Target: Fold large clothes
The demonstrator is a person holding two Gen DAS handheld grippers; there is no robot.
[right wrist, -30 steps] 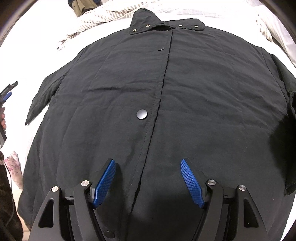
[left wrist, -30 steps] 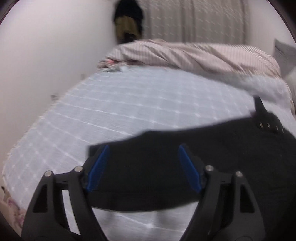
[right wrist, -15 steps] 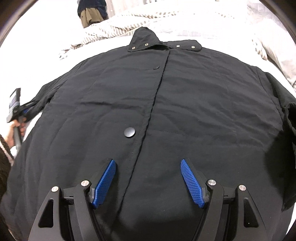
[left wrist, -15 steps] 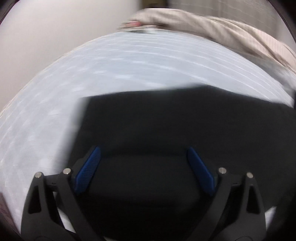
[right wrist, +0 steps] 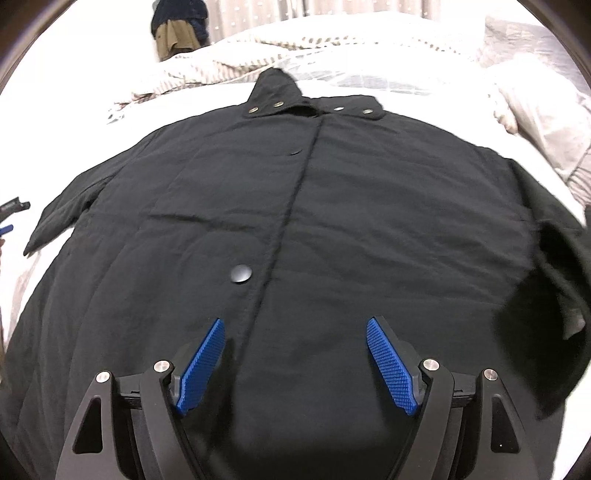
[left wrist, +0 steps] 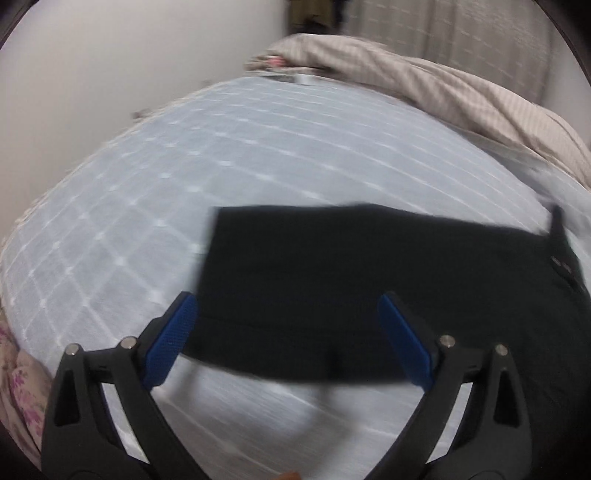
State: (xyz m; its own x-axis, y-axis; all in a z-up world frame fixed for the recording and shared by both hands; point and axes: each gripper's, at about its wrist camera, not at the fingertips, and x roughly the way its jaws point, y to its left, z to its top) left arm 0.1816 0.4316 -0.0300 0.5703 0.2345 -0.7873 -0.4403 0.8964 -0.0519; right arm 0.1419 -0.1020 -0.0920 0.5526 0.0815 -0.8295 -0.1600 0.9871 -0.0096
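Swung leftward, left tool gapes wide above coat sleeve.

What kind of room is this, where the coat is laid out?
Most likely a bedroom: the black coat lies flat on a bed with a checked sheet, a striped duvet is bunched at the far end, and curtains hang behind.

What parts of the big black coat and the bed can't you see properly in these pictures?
- Coat hem, right wrist view: hidden behind the right claw and cut off by the bottom edge.
- Its right sleeve: bunched in shadow.
- Left sleeve, left wrist view: smeared by motion blur.
- Bed foot: cut off.
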